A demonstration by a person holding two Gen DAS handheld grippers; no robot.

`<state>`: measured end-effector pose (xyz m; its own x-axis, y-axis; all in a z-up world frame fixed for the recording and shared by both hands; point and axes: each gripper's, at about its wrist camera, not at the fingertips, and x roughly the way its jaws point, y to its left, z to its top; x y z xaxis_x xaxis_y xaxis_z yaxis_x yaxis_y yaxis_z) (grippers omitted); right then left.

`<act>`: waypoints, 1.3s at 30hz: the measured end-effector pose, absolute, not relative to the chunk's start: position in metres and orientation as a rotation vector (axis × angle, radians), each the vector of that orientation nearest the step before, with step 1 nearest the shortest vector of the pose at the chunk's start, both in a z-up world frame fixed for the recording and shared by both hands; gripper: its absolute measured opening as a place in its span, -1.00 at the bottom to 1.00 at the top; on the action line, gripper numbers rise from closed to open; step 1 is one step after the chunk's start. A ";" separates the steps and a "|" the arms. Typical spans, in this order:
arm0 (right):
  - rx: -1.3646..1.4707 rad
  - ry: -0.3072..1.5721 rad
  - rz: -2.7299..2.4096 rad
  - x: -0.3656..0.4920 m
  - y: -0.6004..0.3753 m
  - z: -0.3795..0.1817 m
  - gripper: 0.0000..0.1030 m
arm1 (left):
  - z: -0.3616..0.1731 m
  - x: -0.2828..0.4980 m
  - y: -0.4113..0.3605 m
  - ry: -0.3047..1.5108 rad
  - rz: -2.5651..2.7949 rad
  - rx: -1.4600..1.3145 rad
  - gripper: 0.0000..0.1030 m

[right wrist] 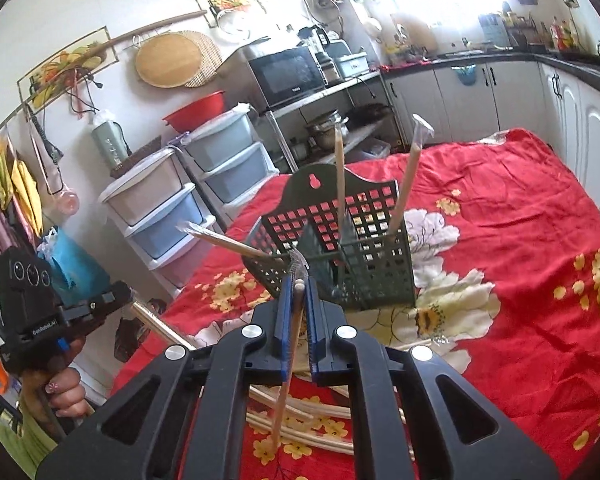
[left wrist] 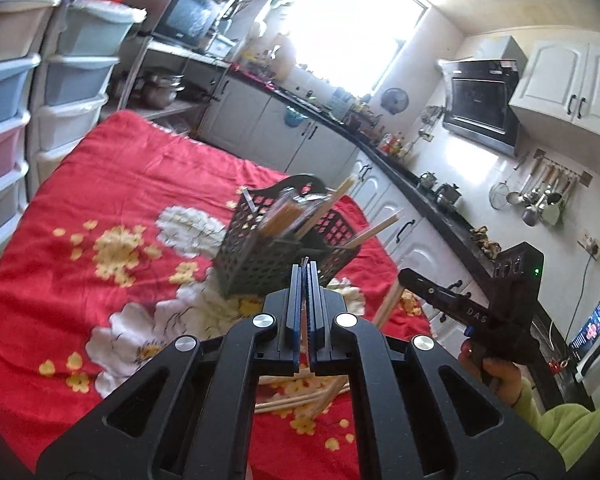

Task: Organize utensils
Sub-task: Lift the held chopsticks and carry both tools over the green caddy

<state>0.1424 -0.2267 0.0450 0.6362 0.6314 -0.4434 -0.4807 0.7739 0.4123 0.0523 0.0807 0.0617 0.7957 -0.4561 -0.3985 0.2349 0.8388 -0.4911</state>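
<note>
Two hand-held grippers over a table covered with a red floral cloth (left wrist: 132,184), seen from each wrist camera. In the left wrist view, the left gripper (left wrist: 305,266) fills the lower centre of the frame; its jaws are clenched together, with a thin pale sliver just visible at the tip, though what it is cannot be told. Directly beyond the tip stands a dark perforated utensil basket (left wrist: 260,256), tilted in this view, with paper-sleeved chopsticks (left wrist: 376,230) leaning out toward the right of the frame. The other gripper, held by a hand (left wrist: 496,372) with a green sleeve, appears at lower right. In the right wrist view, the right gripper (right wrist: 299,280) occupies the lower centre; its blue-padded jaws are closed on a single chopstick (right wrist: 286,372), whose rounded end shows at the tip and whose shaft runs down between the pads toward the bottom of the frame. The basket (right wrist: 380,276) stands just beyond, holding two upright sleeved chopsticks and one angled to the left. More loose chopsticks (right wrist: 300,428) lie on the cloth under the gripper. Stacked plastic drawers (right wrist: 160,208) stand at left of centre.
</note>
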 end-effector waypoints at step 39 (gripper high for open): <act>0.215 0.374 0.628 0.127 -0.241 0.115 -0.89 | 0.146 0.089 -0.002 0.373 -0.581 -0.276 -0.99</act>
